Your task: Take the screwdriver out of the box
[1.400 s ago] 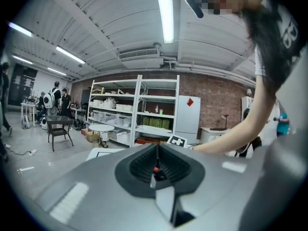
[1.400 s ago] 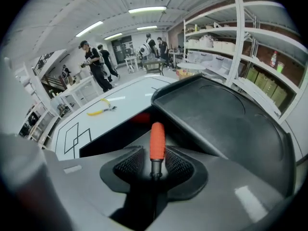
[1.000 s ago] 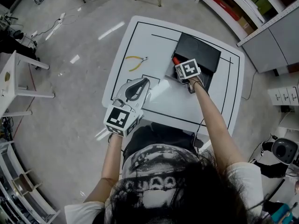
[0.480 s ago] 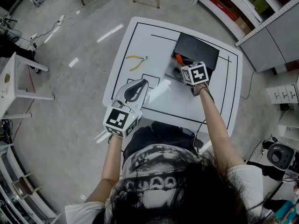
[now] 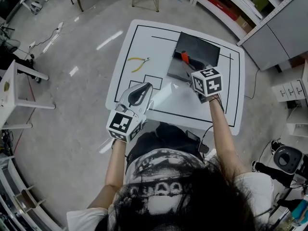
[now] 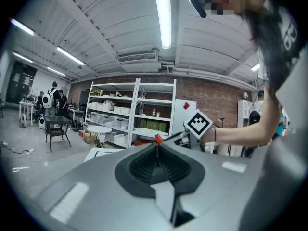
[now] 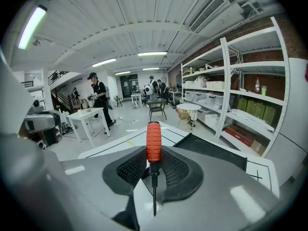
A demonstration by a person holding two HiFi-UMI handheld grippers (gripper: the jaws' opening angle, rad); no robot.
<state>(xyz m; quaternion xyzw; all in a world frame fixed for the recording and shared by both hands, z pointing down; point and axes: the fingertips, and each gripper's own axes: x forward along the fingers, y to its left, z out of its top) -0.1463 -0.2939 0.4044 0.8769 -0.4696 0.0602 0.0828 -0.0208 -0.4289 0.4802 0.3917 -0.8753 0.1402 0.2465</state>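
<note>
In the head view my right gripper hangs above the open black box at the far right of the white table. It is shut on the screwdriver, whose orange handle sticks out past the jaws. The right gripper view shows the orange handle upright and the thin shaft pinched between the pads of that gripper, with the box below. My left gripper stays over the table's front edge; its jaws are shut with nothing in them. The left gripper view catches the screwdriver in the air.
Yellow-handled pliers lie on the table's left part. Shelving runs along the right and a white side table stands at the left. Cables trail over the floor. People stand far off across the room.
My right gripper has risen out of the box with the screwdriver and drifted a little right. The left gripper has barely shifted.
</note>
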